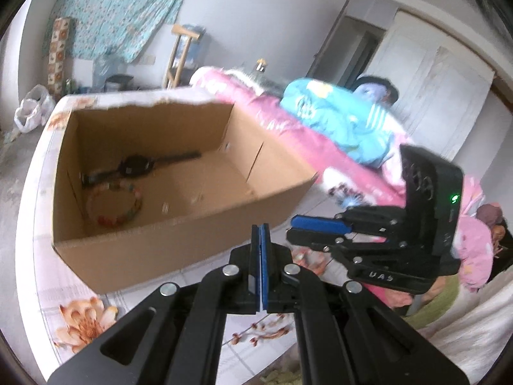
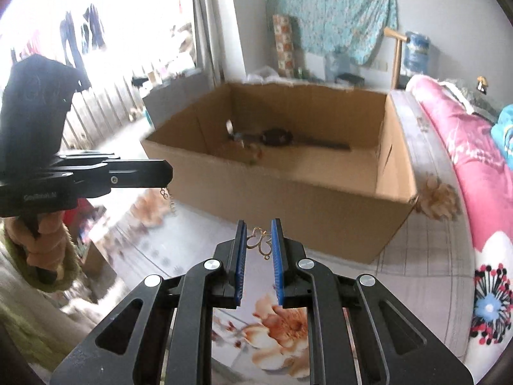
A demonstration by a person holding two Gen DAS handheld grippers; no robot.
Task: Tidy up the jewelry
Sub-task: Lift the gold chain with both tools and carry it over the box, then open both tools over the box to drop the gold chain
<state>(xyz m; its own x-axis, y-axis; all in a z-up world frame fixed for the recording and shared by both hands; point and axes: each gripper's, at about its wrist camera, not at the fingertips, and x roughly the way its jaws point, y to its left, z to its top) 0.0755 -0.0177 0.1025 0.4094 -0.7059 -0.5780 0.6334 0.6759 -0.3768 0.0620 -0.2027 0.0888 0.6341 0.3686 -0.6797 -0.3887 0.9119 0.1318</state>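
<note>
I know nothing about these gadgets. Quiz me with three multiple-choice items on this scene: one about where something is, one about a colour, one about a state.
1. Where is the beaded bracelet?
A. Inside the cardboard box
B. On the bed
C. Hanging on the wall

2. What colour are the pads of the right gripper?
A. Red
B. Blue
C. Yellow

3. How is the gold butterfly ornament?
A. Lying in the box
B. Clamped between the right gripper's pads
C. Lying on the tablecloth

Answers: 1 A, it lies on the box floor; 2 B, both inner faces show blue; 3 B, it spans the narrow gap above the cloth.

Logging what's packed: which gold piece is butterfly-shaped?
The pendant in the right gripper: a butterfly outline. The left gripper dangles a looped chain.
</note>
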